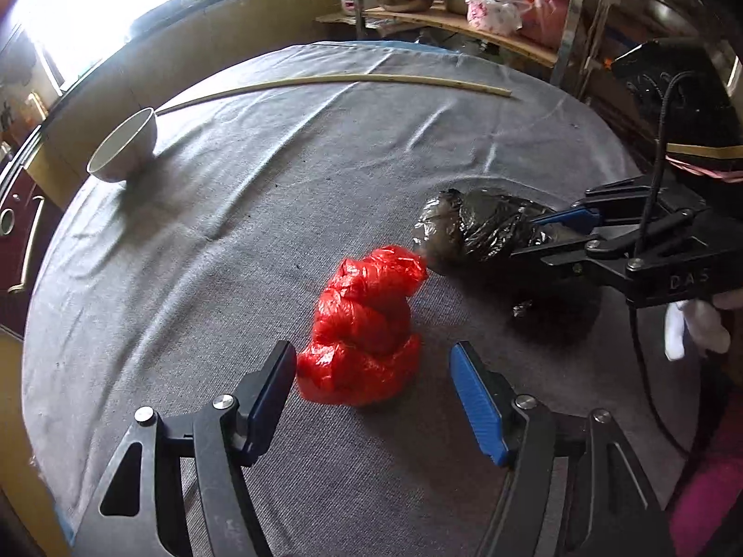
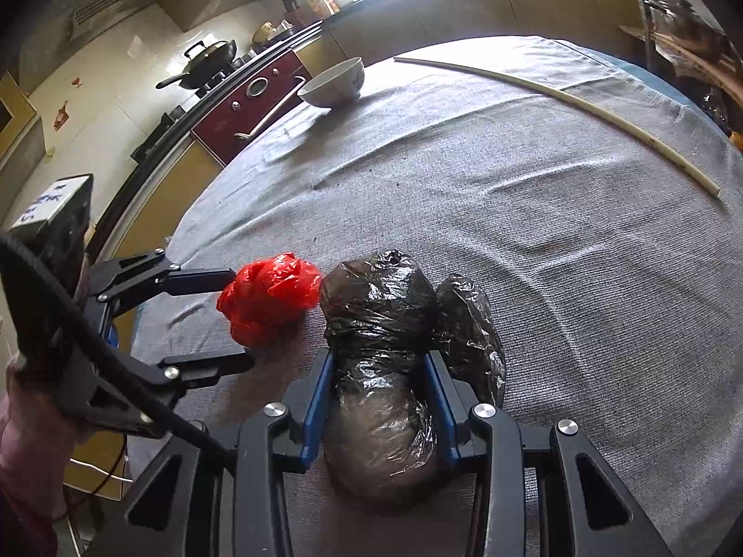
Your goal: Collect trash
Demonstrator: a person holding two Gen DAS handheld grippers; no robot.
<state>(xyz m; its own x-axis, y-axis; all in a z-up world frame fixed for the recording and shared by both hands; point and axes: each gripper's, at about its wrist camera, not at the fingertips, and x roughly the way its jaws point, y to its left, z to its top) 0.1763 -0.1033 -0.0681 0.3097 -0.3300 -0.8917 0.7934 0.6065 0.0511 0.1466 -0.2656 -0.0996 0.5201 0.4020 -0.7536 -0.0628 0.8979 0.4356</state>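
Note:
A crumpled red plastic bag [image 1: 364, 325] lies on the grey cloth of the table. My left gripper [image 1: 374, 373] is open, its blue-padded jaws on either side of the bag's near end, not touching it. It also shows in the right wrist view [image 2: 241, 318], around the red bag [image 2: 267, 294]. A black plastic trash bundle [image 2: 378, 352] lies right of the red bag. My right gripper [image 2: 378, 385] is shut on its middle; in the left wrist view the gripper [image 1: 534, 236] comes in from the right onto the black bundle [image 1: 473, 225].
A white bowl [image 1: 125, 146] stands at the table's far left, also seen in the right wrist view [image 2: 334, 81]. A long pale stick [image 1: 343, 81] lies across the far side. A stove and counters run along the left; shelves with pots and bags stand behind.

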